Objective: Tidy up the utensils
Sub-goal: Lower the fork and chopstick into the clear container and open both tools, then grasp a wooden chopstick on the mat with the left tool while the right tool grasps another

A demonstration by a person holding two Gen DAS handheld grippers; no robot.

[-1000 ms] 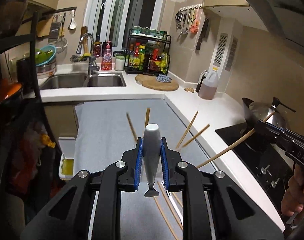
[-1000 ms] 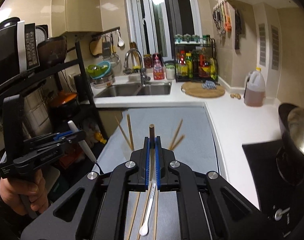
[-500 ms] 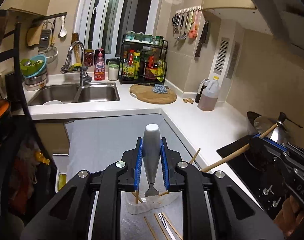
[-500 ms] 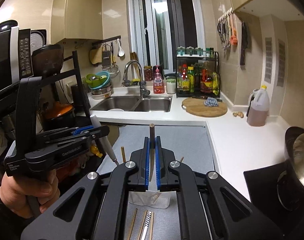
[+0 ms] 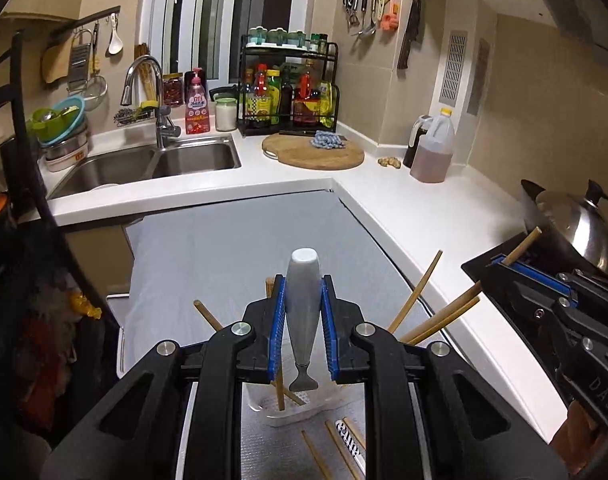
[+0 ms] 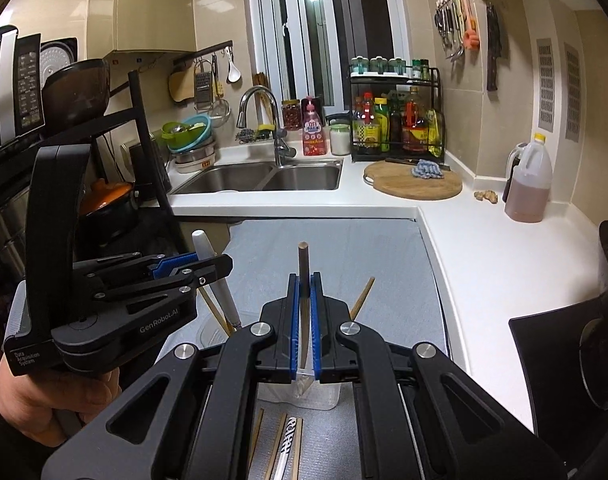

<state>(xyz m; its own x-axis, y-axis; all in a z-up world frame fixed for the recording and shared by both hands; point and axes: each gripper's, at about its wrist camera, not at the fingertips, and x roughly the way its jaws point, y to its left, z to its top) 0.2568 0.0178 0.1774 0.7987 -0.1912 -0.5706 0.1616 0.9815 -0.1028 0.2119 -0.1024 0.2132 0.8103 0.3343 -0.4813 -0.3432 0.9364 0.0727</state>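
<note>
A: Where do the two grippers stand?

B: Both hang over the clear plastic holder [image 5: 292,410] at the near end of the grey mat [image 5: 240,240]. The left gripper [image 5: 302,320] is clamped on a white-handled utensil [image 5: 302,292], handle up, its lower end at the holder's mouth. The right gripper [image 6: 304,320] has its fingers pressed together on a single chopstick [image 6: 303,264], held upright, tip down in the holder.

A: What is already inside?

B: Several chopsticks [image 5: 413,300] lean out of it, fanning left and right.

A: Any room around it?

B: The far stretch of the mat is open up to the white counter [image 5: 423,216] edge. Nearer than the holder, loose chopsticks [image 6: 278,446] and a patterned utensil [image 6: 290,436] lie on the mat. On the right the counter edge runs close beside the mat, with the black hob [image 6: 551,360] beyond; on the left the mat's edge drops off beside a dark rack [image 6: 144,120].
</note>
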